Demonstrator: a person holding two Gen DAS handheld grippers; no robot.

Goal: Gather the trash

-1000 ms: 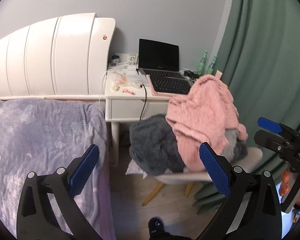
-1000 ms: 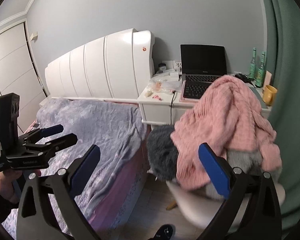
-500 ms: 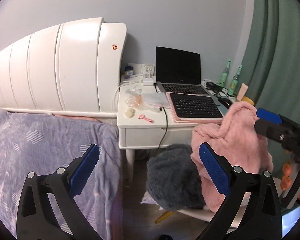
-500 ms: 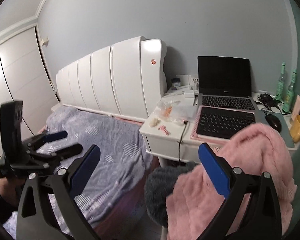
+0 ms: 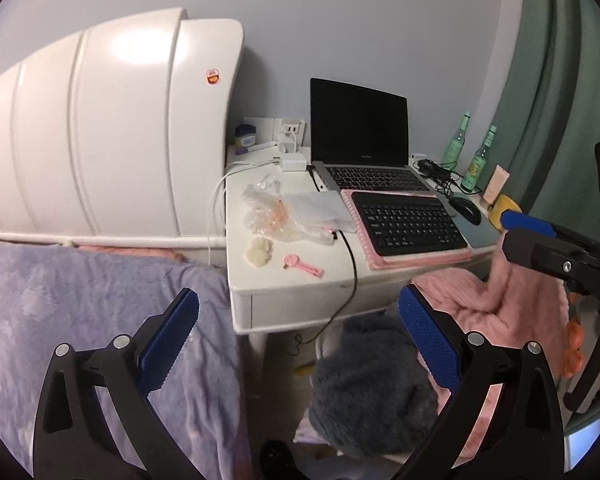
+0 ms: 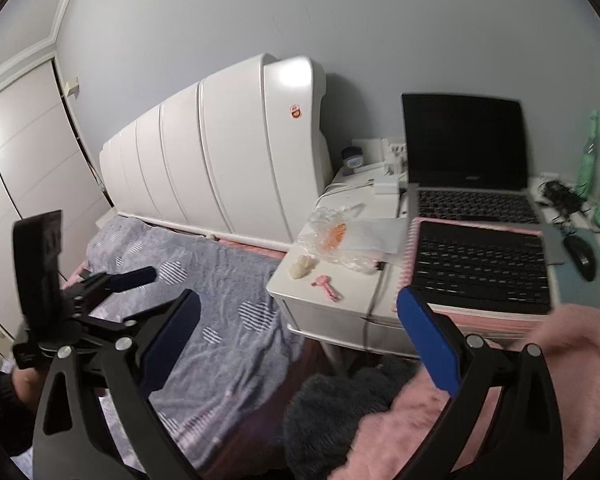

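Note:
On the white desk [image 5: 296,294] lies a crumpled clear plastic bag [image 5: 266,210] with orange bits inside, partly on a white tissue [image 5: 320,208]. A cream lump [image 5: 259,252] and a small pink item [image 5: 302,266] sit nearer the desk's front edge. My left gripper [image 5: 298,296] is open and empty, short of the desk, over the gap beside the bed. In the right wrist view the plastic bag [image 6: 332,236], cream lump [image 6: 303,268] and pink item [image 6: 327,287] lie ahead of my right gripper [image 6: 299,296], also open and empty.
An open laptop [image 5: 360,132], a black keyboard [image 5: 408,218] on a pink pad, a mouse [image 5: 465,210], two green bottles [image 5: 456,146] and a black cable [image 5: 350,256] crowd the desk. The purple-covered bed [image 5: 60,300] and white headboard [image 5: 100,140] are left. Pink and grey blankets [image 5: 512,292] cover a chair below.
Both grippers have moved forward and upward toward the desk. The desktop and its litter now look larger and nearer, and the chair with blankets has dropped low in view.

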